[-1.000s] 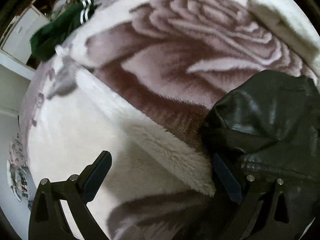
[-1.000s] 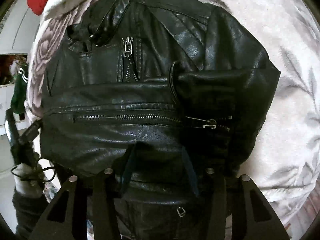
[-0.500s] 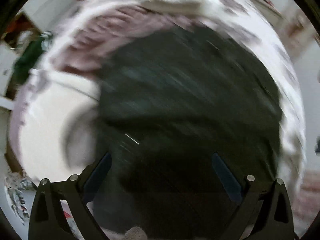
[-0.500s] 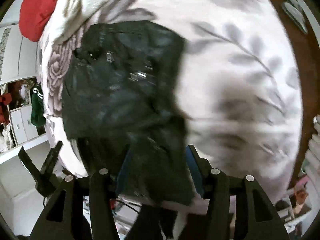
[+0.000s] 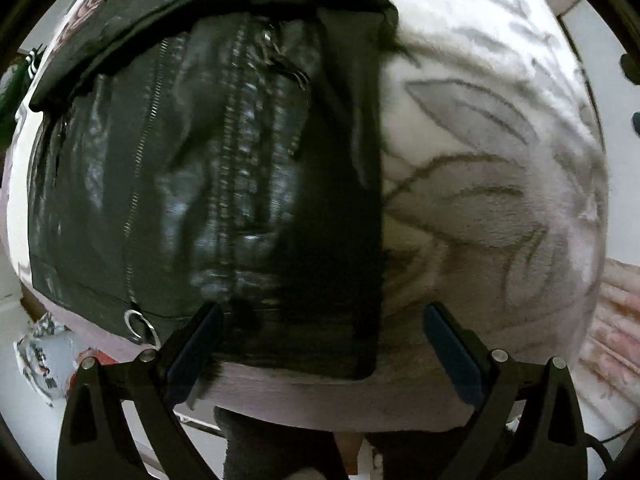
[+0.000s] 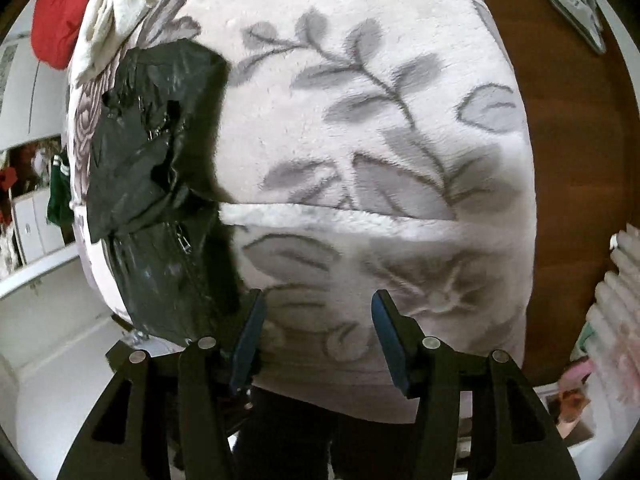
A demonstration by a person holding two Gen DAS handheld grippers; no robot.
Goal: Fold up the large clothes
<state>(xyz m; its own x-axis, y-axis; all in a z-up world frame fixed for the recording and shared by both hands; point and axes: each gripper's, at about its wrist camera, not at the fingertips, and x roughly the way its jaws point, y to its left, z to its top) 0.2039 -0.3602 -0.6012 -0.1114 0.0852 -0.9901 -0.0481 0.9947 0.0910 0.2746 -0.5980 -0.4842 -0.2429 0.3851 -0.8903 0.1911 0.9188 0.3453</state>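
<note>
A black leather jacket (image 5: 208, 168) with metal zips lies on the pale floral blanket (image 5: 480, 184) of a bed, reaching to its near edge. My left gripper (image 5: 320, 340) is open and empty over the jacket's lower hem near the bed edge. In the right wrist view the jacket (image 6: 148, 184) lies folded at the left on the blanket (image 6: 380, 120). My right gripper (image 6: 316, 332) is open and empty over bare blanket, just right of the jacket.
A red garment (image 6: 60, 16) and a cream cloth (image 6: 116, 24) lie at the bed's far end. A green garment (image 6: 58, 192) hangs at the left. Wooden floor (image 6: 572, 160) runs along the right of the bed, with slippers (image 6: 576, 4) on it.
My right gripper has let go of the jacket, opened and swung right over the blanket. My left gripper has swung from the blanket to above the jacket's hem.
</note>
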